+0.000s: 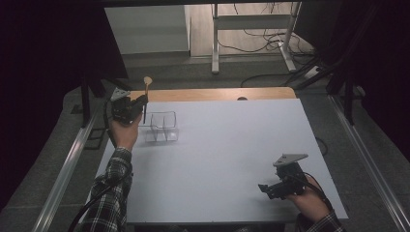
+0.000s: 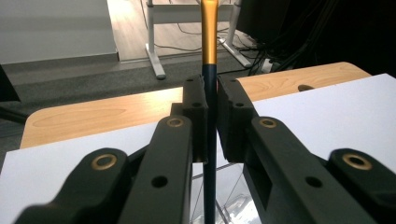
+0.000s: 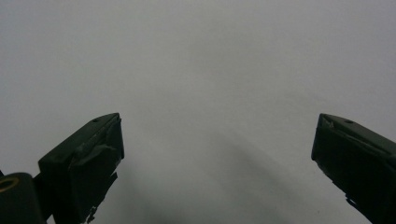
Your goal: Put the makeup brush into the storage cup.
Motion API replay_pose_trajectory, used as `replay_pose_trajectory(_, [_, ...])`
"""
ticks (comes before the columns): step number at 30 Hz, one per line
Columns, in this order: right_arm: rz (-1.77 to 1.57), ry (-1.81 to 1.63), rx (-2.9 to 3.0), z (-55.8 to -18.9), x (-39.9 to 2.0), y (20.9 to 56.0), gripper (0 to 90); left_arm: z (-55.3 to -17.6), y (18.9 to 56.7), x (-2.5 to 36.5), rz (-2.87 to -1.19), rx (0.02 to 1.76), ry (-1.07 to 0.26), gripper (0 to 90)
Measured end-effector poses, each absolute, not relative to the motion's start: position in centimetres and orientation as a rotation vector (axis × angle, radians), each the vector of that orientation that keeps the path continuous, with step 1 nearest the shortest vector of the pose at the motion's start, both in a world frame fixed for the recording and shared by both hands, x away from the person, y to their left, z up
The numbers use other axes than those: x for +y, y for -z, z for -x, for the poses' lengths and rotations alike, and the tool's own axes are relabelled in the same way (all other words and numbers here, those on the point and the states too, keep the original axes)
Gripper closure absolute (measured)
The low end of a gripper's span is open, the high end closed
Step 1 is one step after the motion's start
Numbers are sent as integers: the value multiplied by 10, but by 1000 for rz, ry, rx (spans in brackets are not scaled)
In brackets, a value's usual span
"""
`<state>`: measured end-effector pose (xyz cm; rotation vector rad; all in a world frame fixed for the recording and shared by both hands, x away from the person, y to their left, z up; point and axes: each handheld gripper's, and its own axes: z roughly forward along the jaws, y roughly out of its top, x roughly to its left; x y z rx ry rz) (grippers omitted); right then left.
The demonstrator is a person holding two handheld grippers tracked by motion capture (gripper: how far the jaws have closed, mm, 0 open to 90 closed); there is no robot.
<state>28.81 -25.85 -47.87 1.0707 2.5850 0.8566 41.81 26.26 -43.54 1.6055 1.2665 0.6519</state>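
Spoon (image 1: 145, 96), dark handle and golden bowl end up, stands upright, clenched in left claw (image 2: 211, 116) just above the clear divided box (image 1: 161, 126) at the tabletop's (image 1: 232, 145) far left. Thin handle could pivot or slip, missing a compartment. Right claw (image 3: 217, 154) released, idle.

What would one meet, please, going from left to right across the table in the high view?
Left gripper clamped on a dark-handled spoon → clear divided container → bare white table top → right gripper, jaws open.
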Motion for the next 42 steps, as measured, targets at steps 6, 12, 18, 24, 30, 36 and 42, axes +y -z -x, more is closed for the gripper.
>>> replay_pose_trajectory(6, [-1070,-853,2588,-288,-258,479,24,-418,443,263,-1605,1270,-649,835])
replay_pose_trajectory(12, [-1068,-851,2592,-288,-258,479,26,-419,448,262,-1614,1267,-643,835])
replay_pose_trajectory(18, [-1067,-850,2594,-288,-258,479,26,-419,452,261,-1616,1273,-639,835])
replay_pose_trajectory(24, [-1064,-851,2596,-288,-258,479,27,-418,457,261,-1622,1272,-635,834])
replay_pose_trajectory(30, [-1062,-853,2600,-288,-258,479,29,-417,461,260,-1630,1273,-636,833])
replay_pose_trajectory(36, [-1057,-853,2604,-288,-258,480,31,-416,467,260,-1641,1277,-634,832])
replay_pose_trajectory(42, [-1055,-852,2608,-288,-257,480,32,-415,472,260,-1651,1278,-628,832])
